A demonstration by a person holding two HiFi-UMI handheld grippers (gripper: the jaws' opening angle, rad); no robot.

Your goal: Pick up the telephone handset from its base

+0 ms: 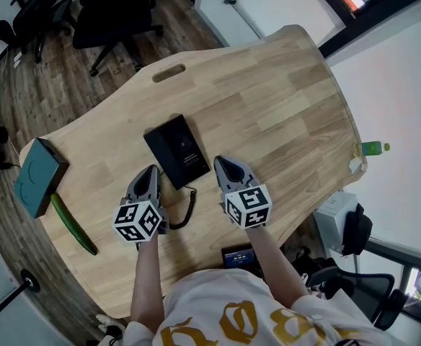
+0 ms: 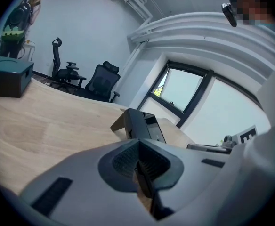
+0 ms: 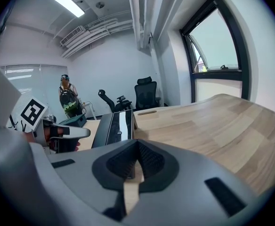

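A wide, pale wooden bench (image 1: 282, 99) with a curved outline fills most of the head view. Dark office chairs (image 1: 117, 13) stand on the floor beyond its far edge. A teal box (image 1: 39, 176) sits at the bench's left rim.

The black telephone (image 1: 176, 150) lies near the middle of the bench, between the two claws and a little beyond them. Its handset seems to rest on the base, though from above the two blend into one dark slab.

The left claw (image 1: 151, 170) hangs just left of the telephone's near corner. It is clenched on nothing, its pads (image 2: 144, 166) pressed together. The right claw (image 1: 221, 161) hangs just right of the telephone, likewise clenched and empty, with its tips meeting in its own view.

A long green vegetable-like thing (image 1: 73, 224) lies beside the teal box. A coiled black cord (image 1: 189, 211) trails from the telephone's near edge toward the person. A small green bottle (image 1: 373, 148) shows at the bench's right edge.
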